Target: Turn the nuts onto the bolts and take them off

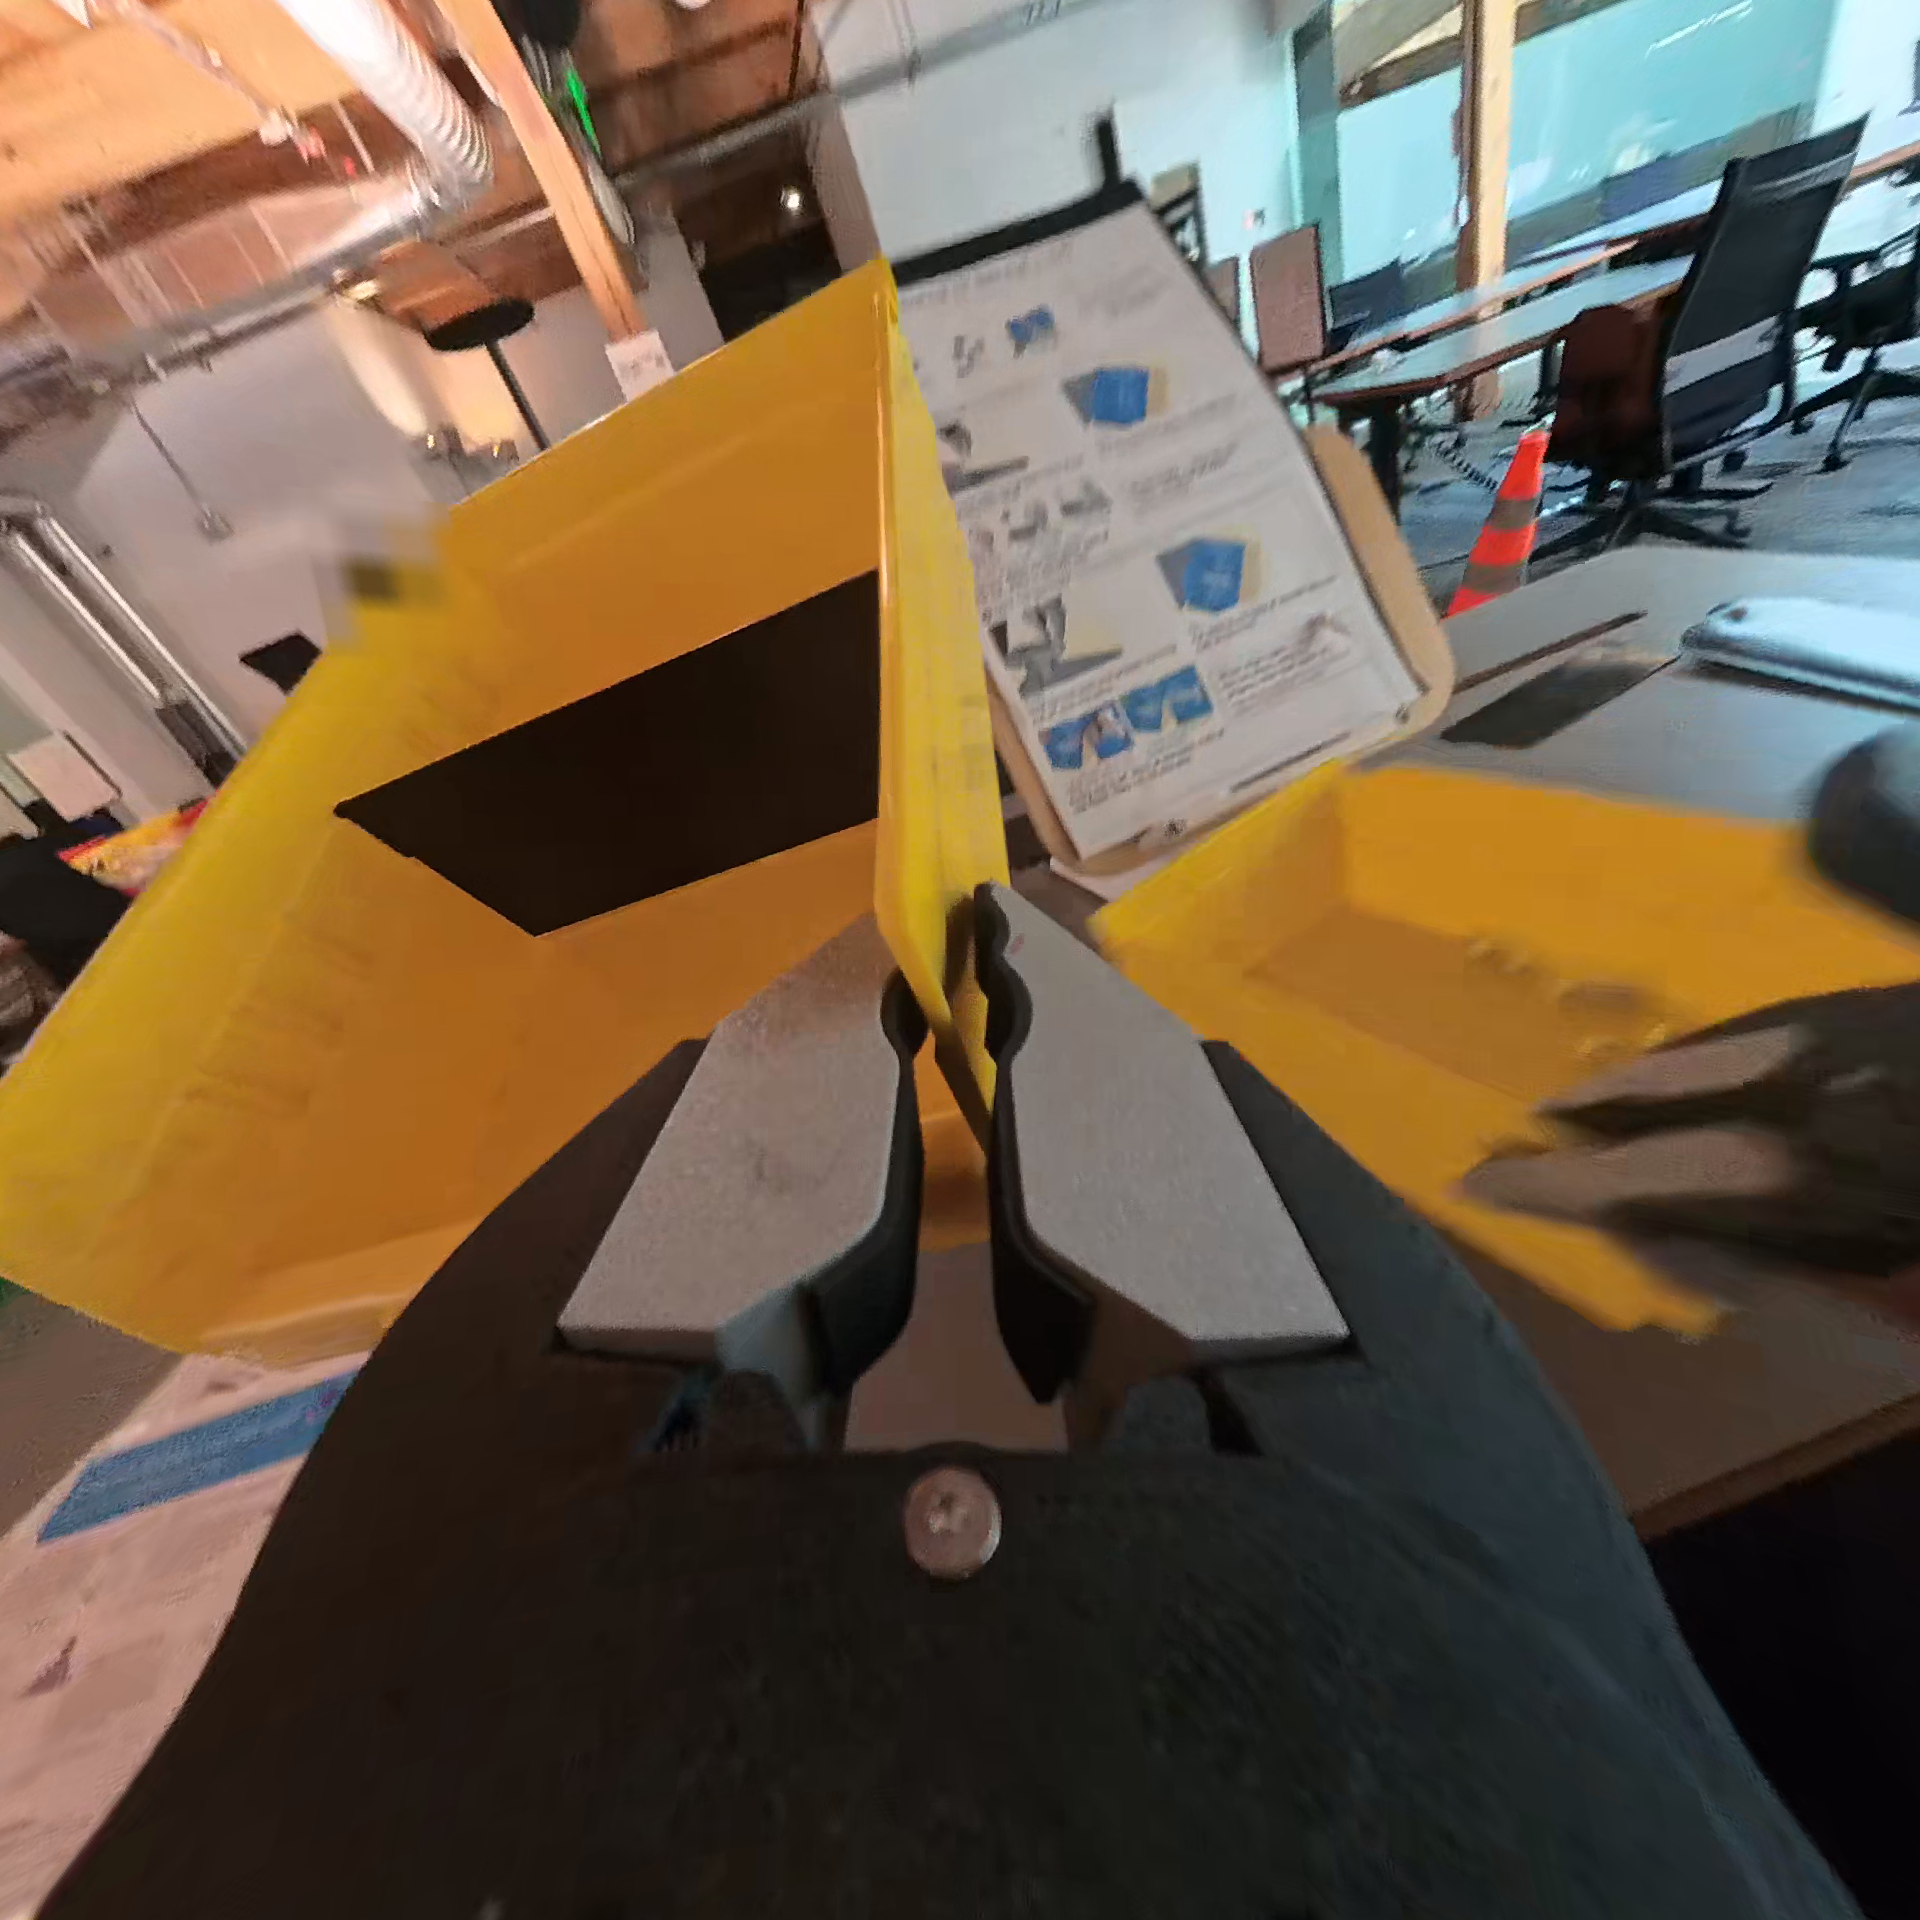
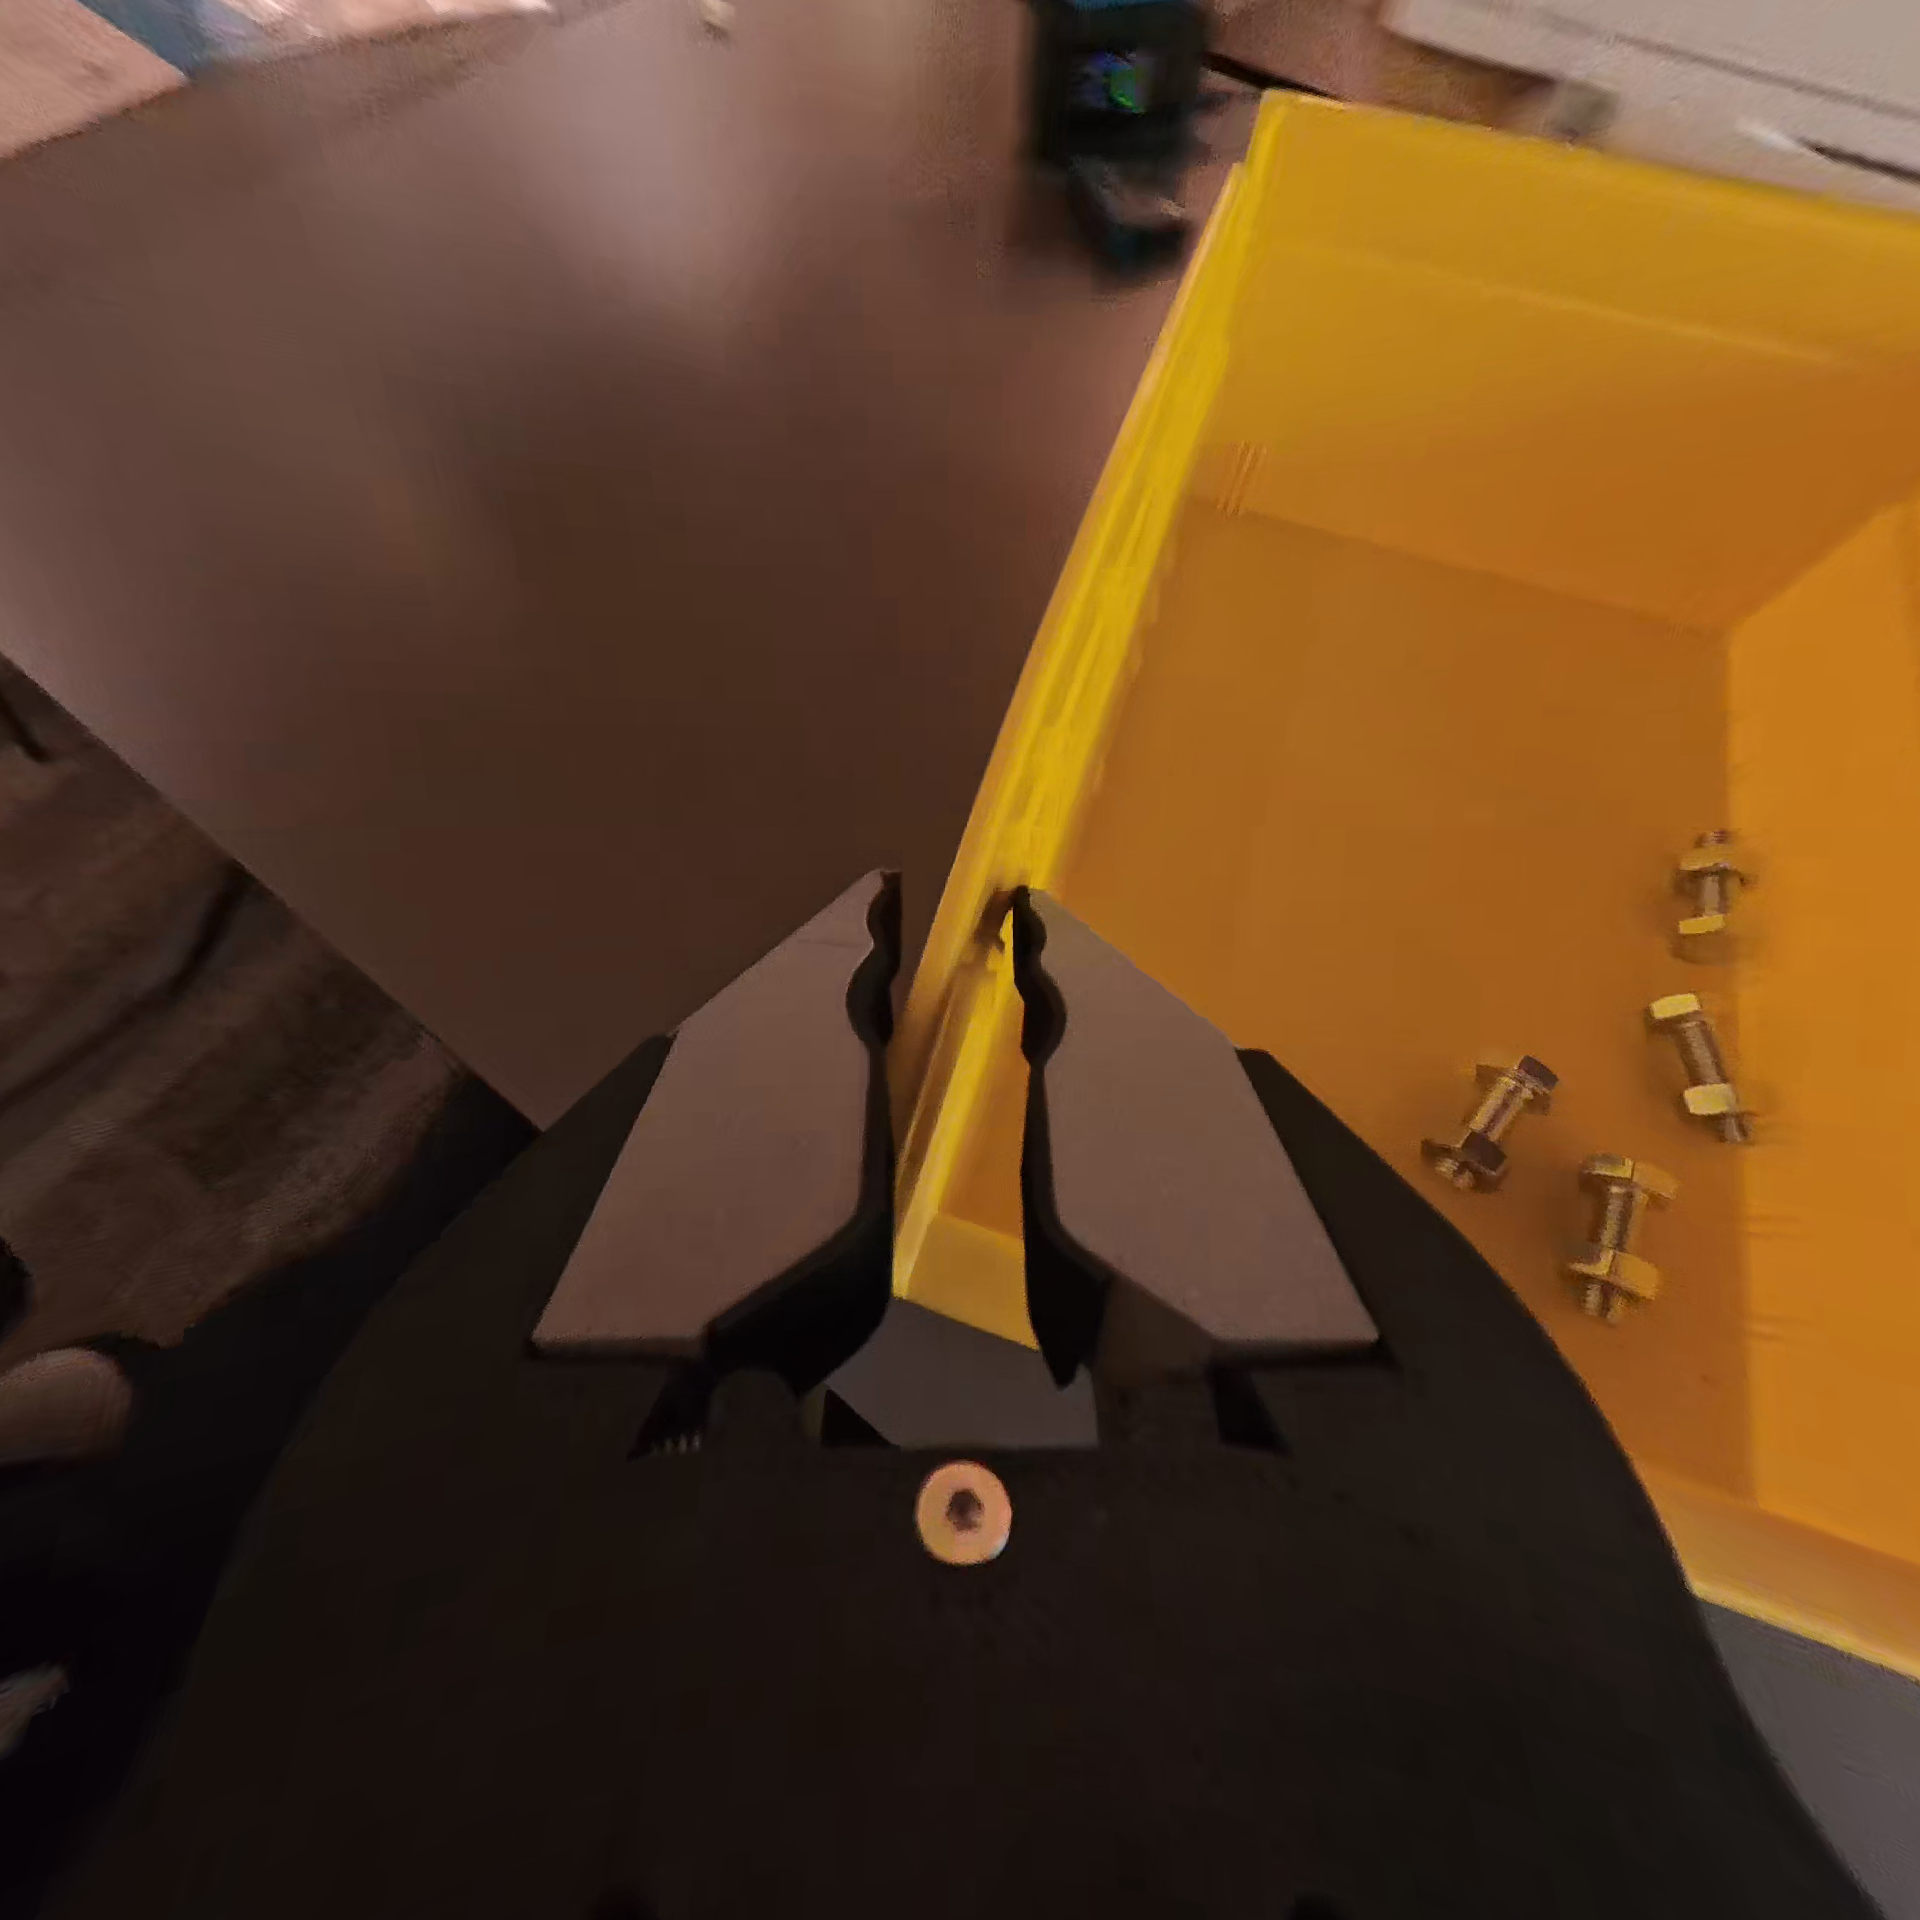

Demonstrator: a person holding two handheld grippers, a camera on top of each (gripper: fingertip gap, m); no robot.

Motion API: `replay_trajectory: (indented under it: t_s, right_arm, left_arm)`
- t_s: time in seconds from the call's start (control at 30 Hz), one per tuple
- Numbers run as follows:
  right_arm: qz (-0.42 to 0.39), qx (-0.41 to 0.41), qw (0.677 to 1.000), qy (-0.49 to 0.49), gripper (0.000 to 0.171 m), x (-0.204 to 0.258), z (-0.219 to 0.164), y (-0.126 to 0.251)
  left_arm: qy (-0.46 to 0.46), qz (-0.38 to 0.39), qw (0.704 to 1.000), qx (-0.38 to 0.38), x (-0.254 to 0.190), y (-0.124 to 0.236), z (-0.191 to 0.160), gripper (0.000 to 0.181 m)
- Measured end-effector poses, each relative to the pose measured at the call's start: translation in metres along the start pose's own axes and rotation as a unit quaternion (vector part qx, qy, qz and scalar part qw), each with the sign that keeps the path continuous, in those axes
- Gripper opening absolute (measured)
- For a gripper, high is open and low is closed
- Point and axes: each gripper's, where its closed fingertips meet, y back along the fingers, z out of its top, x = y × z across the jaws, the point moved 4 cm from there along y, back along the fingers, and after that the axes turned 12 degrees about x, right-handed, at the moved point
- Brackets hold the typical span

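Open office space with desks, chairs and an orange cone (image 1: pixel 1501 530) lies behind a brown tabletop (image 2: pixel 520 436); the left tongs (image 1: pixel 961 971) are clenched on the wall of a yellow bin (image 1: pixel 644 582), which is tilted up and looks empty, though blur makes that uncertain; the right tongs (image 2: pixel 951 940) straddle and pinch the rim of a second yellow bin (image 2: pixel 1081 727) resting on the tabletop; on its floor lie four brass bolts (image 2: pixel 1605 1081), each with a nut already threaded on, well apart from the tongs; judging by this, one round of turning nuts on seems done, and taking them off is left.
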Motion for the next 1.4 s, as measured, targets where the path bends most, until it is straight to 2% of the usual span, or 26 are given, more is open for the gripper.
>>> replay_trajectory:
  t_s: [0.07,0.17,0.23,0.3,0.33,0.43,0.5,0.6,0.7,0.83,0.9,1.0,1.07,1.1,1.17,1.27,1.4]
  right_arm:
    - [0.01,-0.048,0.998,-0.026,0.018,0.05,0.037,-0.026]
    - [0.014,-0.122,0.991,-0.051,0.032,0.124,0.086,-0.048]
    - [0.009,-0.139,0.99,-0.017,0.039,0.155,0.094,-0.039]
    - [0.035,-0.177,0.983,0.016,0.039,0.161,0.084,-0.013]
    - [0.057,-0.183,0.981,0.03,0.045,0.156,0.072,0.0]
    - [0.041,-0.194,0.977,0.073,0.056,0.101,0.026,0.049]
    - [-0.014,-0.206,0.974,0.092,0.051,0.044,-0.003,0.087]
    - [-0.089,-0.185,0.976,0.068,0.049,-0.043,-0.045,0.138]
    - [-0.138,-0.143,0.979,0.032,0.052,-0.109,-0.087,0.175]
    - [-0.151,-0.081,0.985,-0.017,0.058,-0.158,-0.129,0.19]
    - [-0.148,-0.075,0.986,-0.027,0.061,-0.169,-0.139,0.188]
    - [-0.152,-0.071,0.985,-0.029,0.061,-0.177,-0.142,0.178]
    - [-0.155,-0.07,0.985,-0.025,0.063,-0.179,-0.139,0.17]
    - [-0.167,-0.069,0.983,-0.024,0.053,-0.182,-0.136,0.168]
    - [-0.182,-0.074,0.98,-0.015,0.059,-0.183,-0.129,0.165]
    - [-0.181,-0.073,0.981,0.005,0.063,-0.172,-0.119,0.162]
    - [-0.231,-0.077,0.97,0.026,0.066,-0.164,-0.106,0.179]
  left_arm:
    - [-0.006,-0.006,1.0,-0.014,-0.005,0.007,0.02,0.003]
    - [-0.011,-0.026,0.999,-0.025,-0.019,0.011,0.042,0.003]
    - [-0.027,-0.04,0.999,-0.024,-0.028,0.011,0.049,0.003]
    - [-0.031,-0.053,0.998,-0.023,-0.039,0.008,0.051,0.003]
    - [-0.033,-0.06,0.997,-0.021,-0.048,0.004,0.05,0.003]
    - [-0.033,-0.1,0.994,-0.016,-0.093,-0.014,0.035,0.002]
    - [-0.042,-0.137,0.99,-0.006,-0.136,-0.027,0.019,0.002]
    - [-0.053,-0.201,0.978,0.019,-0.207,-0.043,-0.007,0.003]
    - [-0.066,-0.259,0.962,0.047,-0.279,-0.062,-0.031,0.004]
    - [-0.089,-0.293,0.949,0.079,-0.361,-0.091,-0.059,0.004]
    - [-0.116,-0.28,0.951,0.068,-0.39,-0.102,-0.062,0.004]
    - [-0.121,-0.302,0.941,0.096,-0.427,-0.108,-0.061,0.004]
    - [-0.1,-0.343,0.93,0.091,-0.436,-0.1,-0.048,0.019]
    - [-0.088,-0.368,0.921,0.095,-0.434,-0.093,-0.044,0.035]
    - [-0.072,-0.401,0.905,0.127,-0.418,-0.082,-0.044,0.053]
    - [-0.057,-0.41,0.899,0.14,-0.366,-0.066,-0.049,0.057]
    - [-0.046,-0.364,0.921,0.134,-0.291,-0.049,-0.06,0.057]
